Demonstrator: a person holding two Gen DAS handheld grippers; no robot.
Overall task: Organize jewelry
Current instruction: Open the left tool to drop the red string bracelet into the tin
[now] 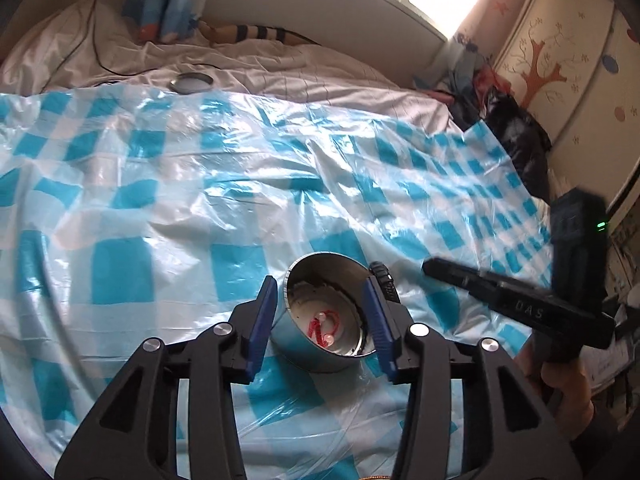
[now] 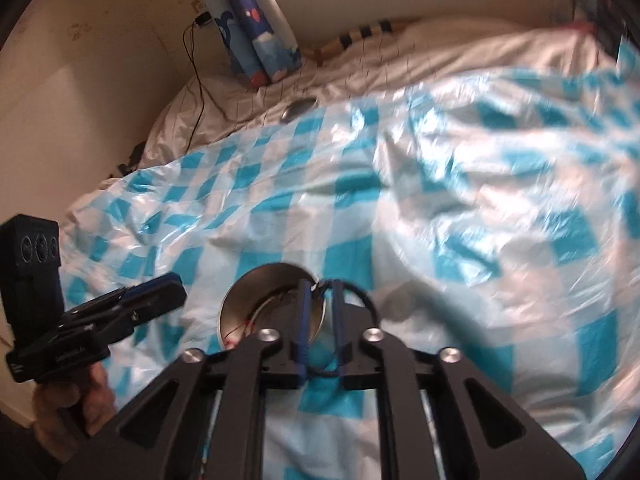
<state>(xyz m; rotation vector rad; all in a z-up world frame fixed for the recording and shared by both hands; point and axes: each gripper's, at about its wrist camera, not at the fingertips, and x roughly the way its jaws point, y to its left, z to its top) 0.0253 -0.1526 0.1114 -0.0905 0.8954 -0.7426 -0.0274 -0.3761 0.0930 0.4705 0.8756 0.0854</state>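
The left wrist view looks down from close above the round silver metal tin [image 1: 320,320], facing across the bed toward the window. The right wrist view, equally near, faces the cream wall. Both share the tin [image 2: 256,300] and the blue-and-white checked plastic sheet [image 1: 180,184].

One tin [image 1: 320,320], one lid [image 1: 191,81], two bracelets [image 1: 326,326].

The right hand-held gripper [image 2: 320,292] hid part of the black bracelet [image 2: 362,296] between its fingers. The checkered plastic sheet [image 2: 500,184] was motion-blurred. The red item [image 1: 326,326] inside the metal tin [image 1: 320,312] was too small to identify.
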